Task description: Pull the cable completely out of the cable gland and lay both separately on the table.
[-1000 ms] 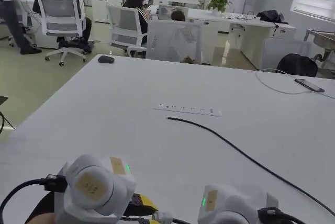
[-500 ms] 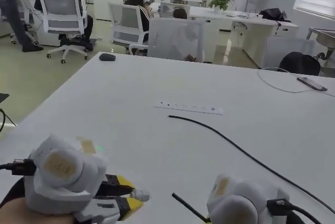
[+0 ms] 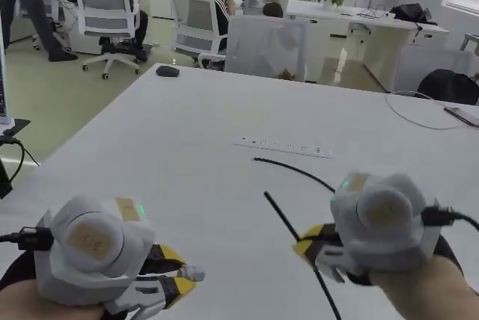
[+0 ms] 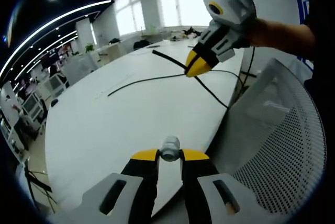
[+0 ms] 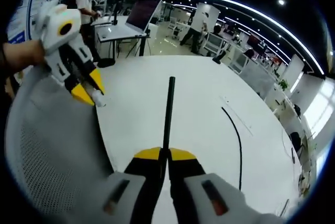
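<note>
The left gripper (image 4: 169,156) has two yellow-tipped jaws pinching one small, round, grey cable gland (image 4: 169,148). The right gripper (image 5: 163,155) squeezes one thin black cable (image 5: 168,109), and its end sticks out straight. Both are held over the smooth white table (image 3: 150,155), well apart. Farther off lies one long, flat white power strip (image 3: 284,146).

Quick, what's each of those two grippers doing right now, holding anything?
Left gripper: closed, holding the cable gland.
Right gripper: closed, holding the black cable.
</note>
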